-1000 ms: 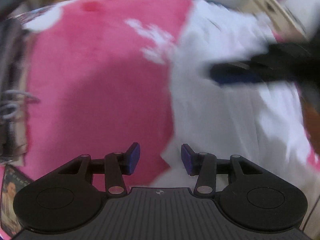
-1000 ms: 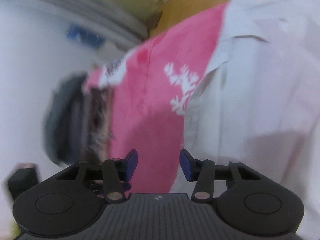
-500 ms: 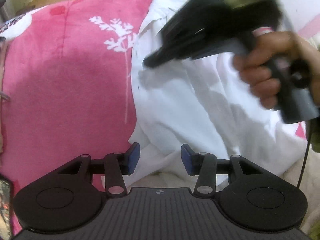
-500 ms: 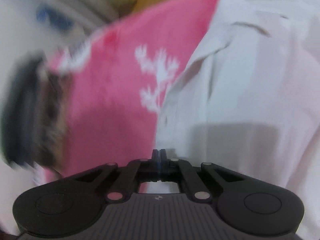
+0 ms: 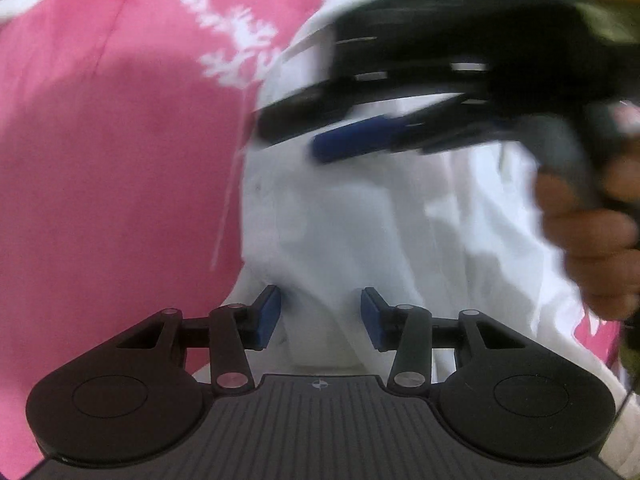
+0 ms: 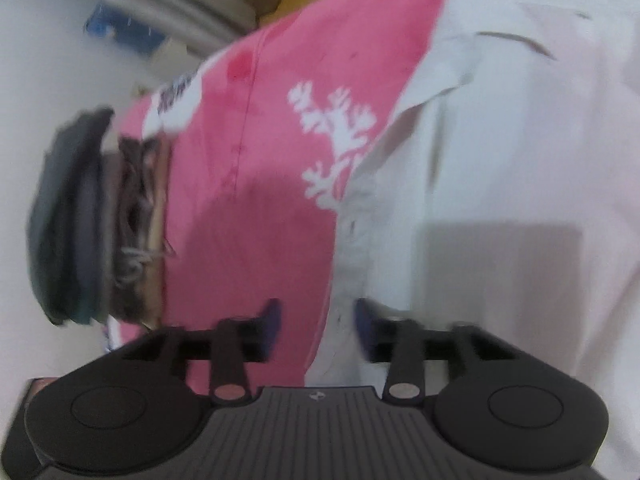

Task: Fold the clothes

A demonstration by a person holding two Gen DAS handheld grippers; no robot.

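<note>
A white shirt (image 5: 360, 216) lies spread on a pink bedsheet (image 5: 120, 160) with a white plant print. My left gripper (image 5: 320, 316) is open, its blue pads low over the shirt's near edge with white cloth between them. My right gripper (image 6: 318, 320) is open over the shirt's (image 6: 500, 160) left edge, where it meets the pink sheet (image 6: 260, 160). In the left wrist view the right gripper (image 5: 352, 144) shows blurred above the shirt, held by a hand (image 5: 592, 232).
A dark folded pile of clothes (image 6: 68, 220) with a brown patterned piece sits at the sheet's left edge in the right wrist view. A white wall and wooden floor lie beyond.
My right gripper was shut half a second ago and now stands open. It has shifted over the shirt's left edge. The left gripper has moved closer to the shirt's near edge.
</note>
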